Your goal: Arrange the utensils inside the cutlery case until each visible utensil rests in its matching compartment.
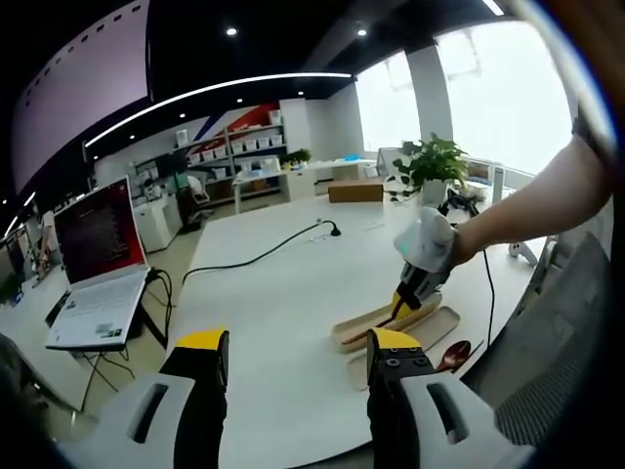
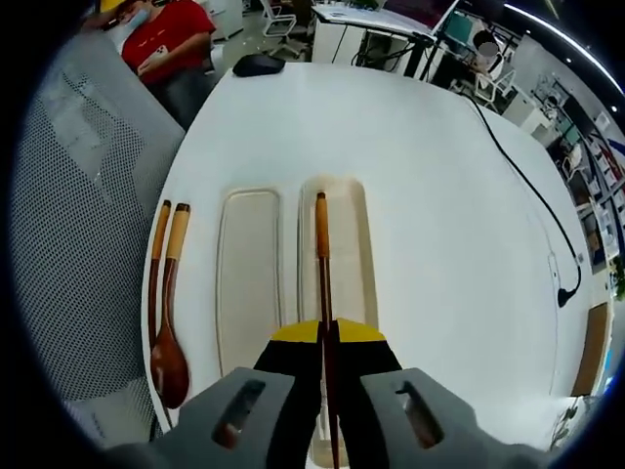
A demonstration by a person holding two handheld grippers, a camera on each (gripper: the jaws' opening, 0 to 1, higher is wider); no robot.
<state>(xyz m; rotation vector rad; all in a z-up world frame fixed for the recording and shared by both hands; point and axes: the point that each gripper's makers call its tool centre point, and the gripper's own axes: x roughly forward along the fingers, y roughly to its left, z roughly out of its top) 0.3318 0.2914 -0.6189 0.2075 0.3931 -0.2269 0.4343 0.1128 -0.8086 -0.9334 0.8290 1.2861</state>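
One chopstick (image 2: 322,283) pinched tight in the right gripper (image 2: 327,337), hanging over the cutlery case (image 2: 249,283); left gripper (image 1: 298,354) wide open, holding nothing

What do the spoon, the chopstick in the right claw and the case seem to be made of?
Spoon: probably varnished wood, red-brown with a glossy bowl and paler handle. Chopstick: likely wood, dark shaft, lighter tan end. Cutlery case: smooth matte cream, perhaps plastic or a fibre composite; the look leaves it open.
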